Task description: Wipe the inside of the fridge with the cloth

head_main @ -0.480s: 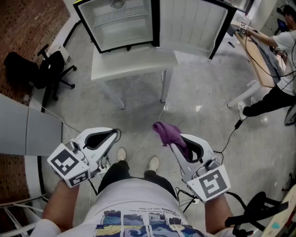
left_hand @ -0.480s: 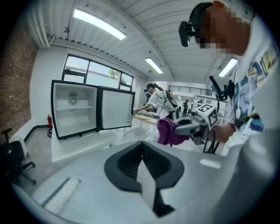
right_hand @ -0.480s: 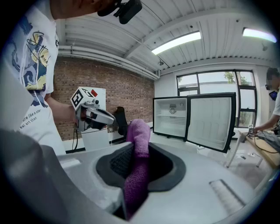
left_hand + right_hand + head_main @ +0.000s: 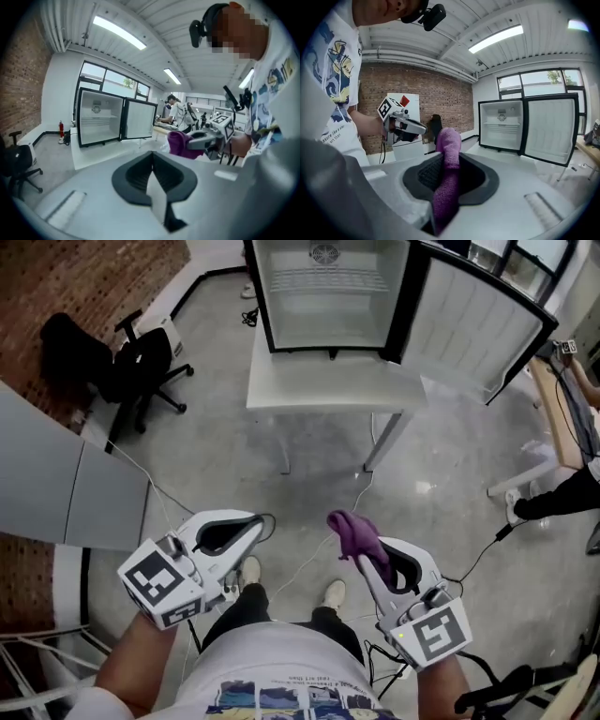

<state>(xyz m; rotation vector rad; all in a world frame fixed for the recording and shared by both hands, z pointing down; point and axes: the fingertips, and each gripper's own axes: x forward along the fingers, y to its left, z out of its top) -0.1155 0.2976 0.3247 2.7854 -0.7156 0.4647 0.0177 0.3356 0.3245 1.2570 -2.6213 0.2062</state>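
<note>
- Head view: this looks like the approach step. The small black-framed fridge [image 4: 328,306] stands open on a white table [image 4: 328,385], well ahead of both tongs. The right gripper [image 4: 366,557] carries a purple terry cloth [image 4: 354,531] bunched at its tips. The left gripper [image 4: 255,524] is level with it, apart.
- Left gripper view: jaws pressed together, nothing between them.
- Right gripper view: jaws clamped on the cloth, a soft fuzzy roll rising above them. The next move probably calls for stepping closer and reaching the cloth into the white interior.
</note>
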